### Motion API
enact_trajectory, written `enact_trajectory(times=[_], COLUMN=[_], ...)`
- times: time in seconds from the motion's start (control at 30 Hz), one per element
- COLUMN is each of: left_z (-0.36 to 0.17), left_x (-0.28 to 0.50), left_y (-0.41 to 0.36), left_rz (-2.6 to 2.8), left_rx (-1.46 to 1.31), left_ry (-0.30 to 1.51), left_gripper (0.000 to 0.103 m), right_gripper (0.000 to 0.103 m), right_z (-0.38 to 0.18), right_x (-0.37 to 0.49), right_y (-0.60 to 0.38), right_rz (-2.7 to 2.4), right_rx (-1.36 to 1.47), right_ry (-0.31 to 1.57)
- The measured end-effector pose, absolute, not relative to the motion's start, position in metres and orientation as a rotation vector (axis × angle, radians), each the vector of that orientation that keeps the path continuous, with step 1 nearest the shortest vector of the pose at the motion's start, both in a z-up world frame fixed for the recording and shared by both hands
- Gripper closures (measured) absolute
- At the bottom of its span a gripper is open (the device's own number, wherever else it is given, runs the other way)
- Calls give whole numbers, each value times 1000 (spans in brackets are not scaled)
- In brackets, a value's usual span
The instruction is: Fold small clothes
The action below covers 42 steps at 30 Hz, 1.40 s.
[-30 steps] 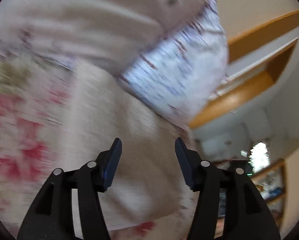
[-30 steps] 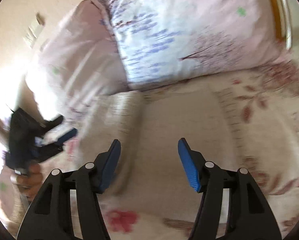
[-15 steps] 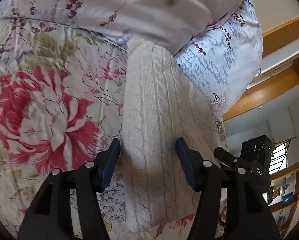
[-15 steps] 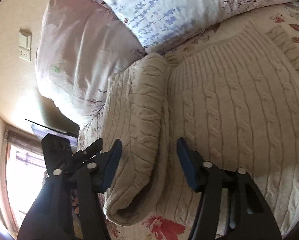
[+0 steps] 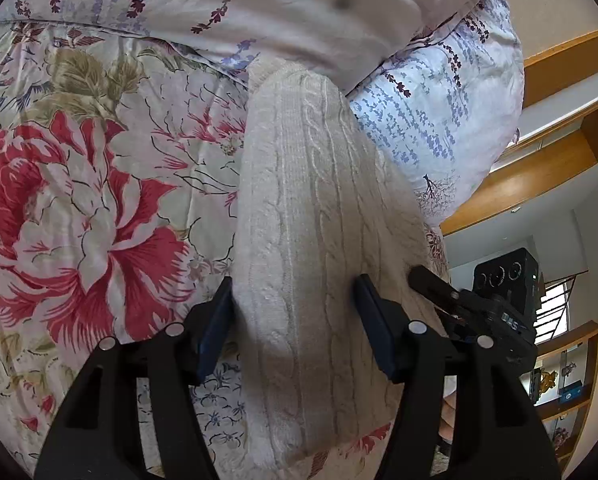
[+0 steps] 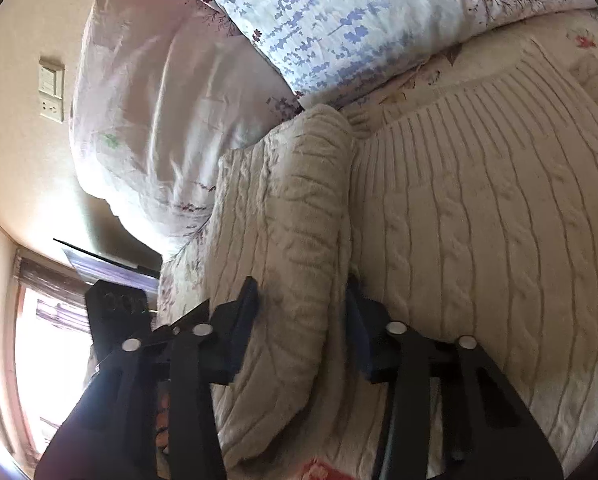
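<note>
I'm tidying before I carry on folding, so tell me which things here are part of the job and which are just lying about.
Job:
- sweater, cream cable knit, one edge rolled up
- right tool, has just been closing, pinches that roll
- left tool, straddles the roll

Lying about:
- pillows
- floral bedspread
- wall switch
- shelves

Both fisheye views bow hard toward a dark round rim. The left wrist view is evenly daylit and sharp, colours clear on the floral bedspread (image 5: pixel 79 208). The right wrist view is softer and warmer: a window (image 6: pixel 51 344) at lower left blows out to white glare, leaving the knit sweater (image 6: pixel 479 220) low in contrast, with shadow in its fold.
</note>
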<state>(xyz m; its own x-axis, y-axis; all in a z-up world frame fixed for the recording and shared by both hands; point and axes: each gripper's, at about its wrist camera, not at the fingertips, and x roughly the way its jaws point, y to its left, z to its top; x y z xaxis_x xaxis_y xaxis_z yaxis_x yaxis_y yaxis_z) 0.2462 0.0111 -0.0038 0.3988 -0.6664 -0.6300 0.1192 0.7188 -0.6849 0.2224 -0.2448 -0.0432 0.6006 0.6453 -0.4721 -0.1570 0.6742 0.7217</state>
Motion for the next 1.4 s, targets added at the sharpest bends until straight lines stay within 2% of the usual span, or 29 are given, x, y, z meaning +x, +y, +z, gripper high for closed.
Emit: enact_trajectory(times=[0.03, 0.1, 0.2, 0.53, 0.87, 1.1, 1.33, 1.4], left_z=[-4, -3, 0, 23, 20, 18, 14, 13], left_x=[246, 246, 241, 226, 222, 218, 214, 213], left_y=[11, 12, 14, 9, -15, -26, -42, -46], left_rz=[-537, -536, -530, -574, -614, -632, -671, -678], left_rx=[-606, -611, -621, -606, -557, -514, -476, -463], left_ry=[1052, 1052, 1035, 971, 1004, 1018, 1035, 1041], left_gripper=[42, 41, 39, 35, 34, 34, 34, 34], right_gripper=[69, 82, 87, 88, 88, 88, 88, 85], right_z=[-44, -45, -36, 32, -9, 9, -18, -23], right_x=[225, 226, 220, 172, 164, 154, 153, 155], right_y=[-243, -243, -240, -255, -323, -326, -351, -353], right_rz=[498, 494, 475, 225, 6, -25, -24, -14], right_rx=[680, 675, 614, 251, 244, 219, 335, 350], right_ry=[793, 785, 742, 548, 631, 556, 615, 640])
